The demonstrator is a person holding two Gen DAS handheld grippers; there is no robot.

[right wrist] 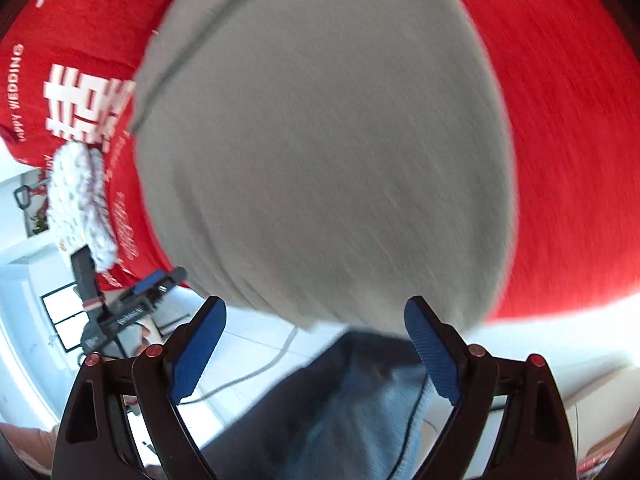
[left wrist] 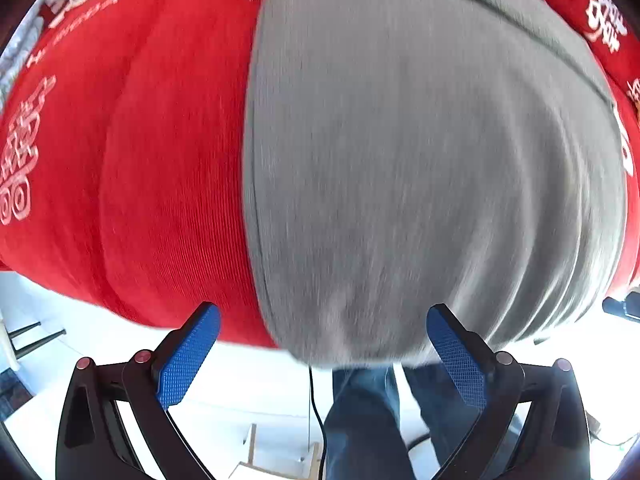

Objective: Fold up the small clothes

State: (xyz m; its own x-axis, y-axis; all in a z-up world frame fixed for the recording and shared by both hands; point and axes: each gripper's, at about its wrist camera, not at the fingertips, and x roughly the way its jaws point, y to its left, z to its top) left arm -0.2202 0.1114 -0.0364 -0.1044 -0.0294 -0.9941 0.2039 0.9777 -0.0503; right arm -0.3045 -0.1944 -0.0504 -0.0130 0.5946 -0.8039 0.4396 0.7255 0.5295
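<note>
Plainly, both claws gape over grey garment point(left wrist: 420, 168) on red cloth point(left wrist: 152, 152).

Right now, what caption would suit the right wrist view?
Open right gripper above a grey garment on a red printed cloth.

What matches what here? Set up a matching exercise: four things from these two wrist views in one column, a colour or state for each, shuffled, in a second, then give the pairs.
Things:
1. garment
2. cloth
3. left gripper
4. rolled fabric

Colour or state:
A. red with white print
B. white and speckled, lying on the red surface
C. plain grey, hanging over the table edge
D. jaws open, nothing between the blue pads

Pairs: 1-C, 2-A, 3-D, 4-B
</note>
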